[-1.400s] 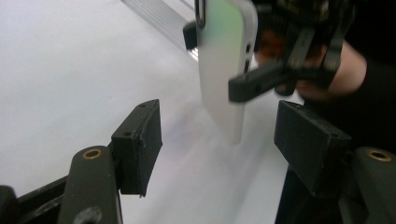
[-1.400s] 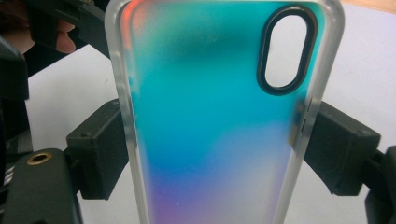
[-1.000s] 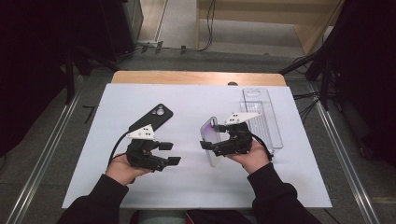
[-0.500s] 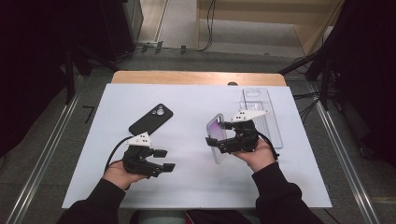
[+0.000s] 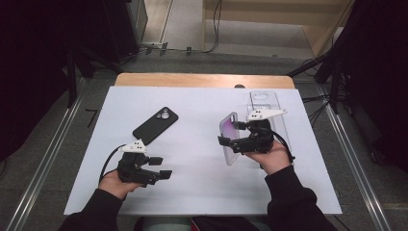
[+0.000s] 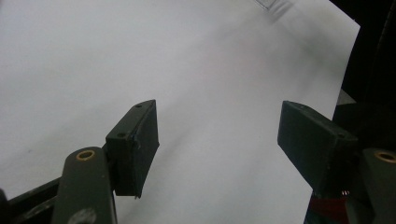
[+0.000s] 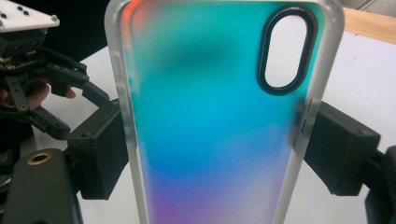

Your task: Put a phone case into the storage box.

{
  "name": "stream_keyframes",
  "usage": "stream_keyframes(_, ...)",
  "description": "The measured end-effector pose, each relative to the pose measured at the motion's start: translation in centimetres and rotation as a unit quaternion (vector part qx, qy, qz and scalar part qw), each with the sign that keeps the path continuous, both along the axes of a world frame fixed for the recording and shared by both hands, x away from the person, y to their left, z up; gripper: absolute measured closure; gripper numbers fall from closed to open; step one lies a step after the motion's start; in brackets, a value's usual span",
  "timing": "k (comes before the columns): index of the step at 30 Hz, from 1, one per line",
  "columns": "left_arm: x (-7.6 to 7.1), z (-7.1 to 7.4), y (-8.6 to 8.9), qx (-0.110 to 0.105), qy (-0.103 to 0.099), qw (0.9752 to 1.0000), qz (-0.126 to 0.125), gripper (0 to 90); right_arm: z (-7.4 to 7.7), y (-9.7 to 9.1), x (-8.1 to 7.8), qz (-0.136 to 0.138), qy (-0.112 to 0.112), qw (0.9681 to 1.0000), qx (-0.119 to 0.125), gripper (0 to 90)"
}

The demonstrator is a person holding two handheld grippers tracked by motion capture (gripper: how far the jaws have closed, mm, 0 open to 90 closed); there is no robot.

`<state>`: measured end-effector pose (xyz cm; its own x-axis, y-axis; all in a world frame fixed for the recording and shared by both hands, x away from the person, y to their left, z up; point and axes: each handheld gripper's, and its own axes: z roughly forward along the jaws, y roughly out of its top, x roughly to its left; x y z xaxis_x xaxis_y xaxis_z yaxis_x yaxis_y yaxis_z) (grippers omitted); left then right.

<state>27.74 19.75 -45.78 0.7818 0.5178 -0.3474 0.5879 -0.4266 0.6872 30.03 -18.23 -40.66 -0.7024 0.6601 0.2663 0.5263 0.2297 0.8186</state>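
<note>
one phone case (image 5: 230, 137), iridescent, mid-right of frame: your right claw (image 5: 236, 140) clamps its long edges. light, flexible, slick; pinch the side rails, not the camera cutout. left claw (image 5: 161, 167) gapes empty, lower left.

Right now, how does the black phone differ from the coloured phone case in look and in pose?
The black phone is dark and opaque; the phone case is translucent, shading from teal to purple inside a frosted rim. The phone lies flat on the white table cover, free of both grippers; the case is held up off it, gripped by its two long edges in the right gripper. Both have a camera feature near one end.
</note>
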Motion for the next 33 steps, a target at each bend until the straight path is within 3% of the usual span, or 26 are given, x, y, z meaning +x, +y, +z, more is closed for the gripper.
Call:
stream_keyframes(9,0.0,0.1,0.3,-0.003,-0.001,0.9999,0.014,29.4,1.2,-1.6,0.1,-0.044,-0.021,0.9988,0.005,14.5)
stream_keyframes(15,-0.2,0.1,0.4,-0.005,-0.003,0.9998,0.02,29.4,1.8,-2.7,0.3,-0.077,-0.02,0.9968,0.006,14.5)
stream_keyframes(22,-0.4,0.1,0.7,-0.006,-0.002,0.9997,0.024,29.4,2.5,-4.0,0.5,-0.114,-0.033,0.9928,0.011,14.5)
stream_keyframes(28,-0.5,0.2,0.9,-0.009,-0.002,0.9996,0.027,29.4,2.8,-5.3,0.9,-0.145,-0.029,0.989,0.013,14.5)
stream_keyframes(33,-0.5,0.2,0.9,-0.01,-0.004,0.9995,0.029,29.4,2.8,-6.3,1.1,-0.173,-0.036,0.9842,-0.001,14.5)
